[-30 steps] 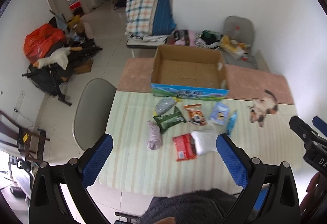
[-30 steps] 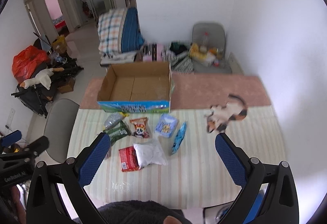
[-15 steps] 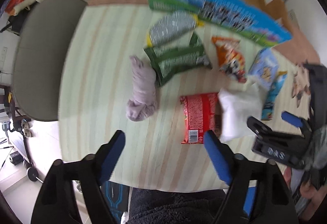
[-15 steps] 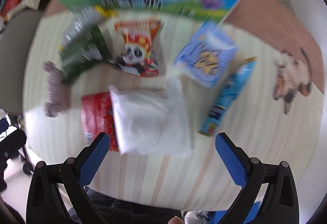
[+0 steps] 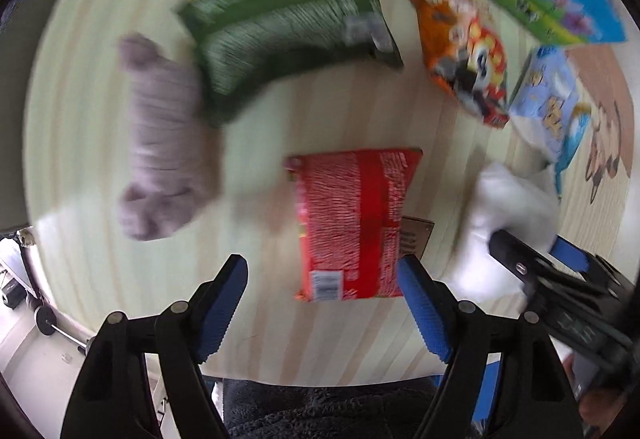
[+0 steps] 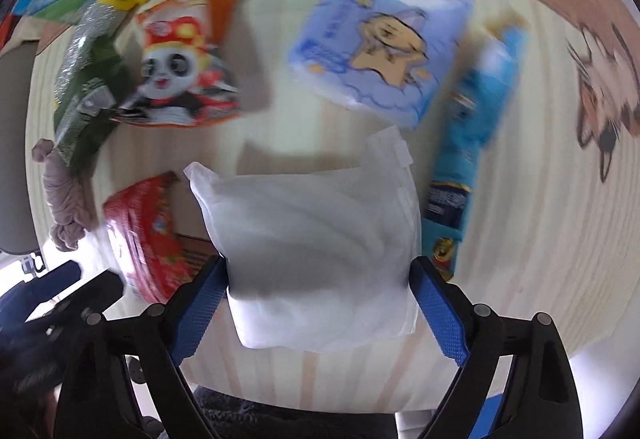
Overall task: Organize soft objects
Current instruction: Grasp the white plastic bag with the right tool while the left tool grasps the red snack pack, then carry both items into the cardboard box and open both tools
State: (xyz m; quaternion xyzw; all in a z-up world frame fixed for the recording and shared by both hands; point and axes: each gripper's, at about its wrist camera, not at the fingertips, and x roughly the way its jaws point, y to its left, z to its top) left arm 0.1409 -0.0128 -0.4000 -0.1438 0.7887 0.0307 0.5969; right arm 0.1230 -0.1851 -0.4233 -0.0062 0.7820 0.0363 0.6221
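Right hand-held gripper is closing with its jaws either side of the white pouch at six o'clock on the worktop, which I judge light, soft and squashy, best pinched across its puffy middle.

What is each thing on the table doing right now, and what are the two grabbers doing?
White soft pack: flat on table, between right fingers.
Red packet: flat, its corner by one left finger.
Grey cloth roll: bunched, untouched.
Green packet: lying flat.
Panda snack bag: lying flat.
Left gripper: open.
Right gripper: closing around the pack.
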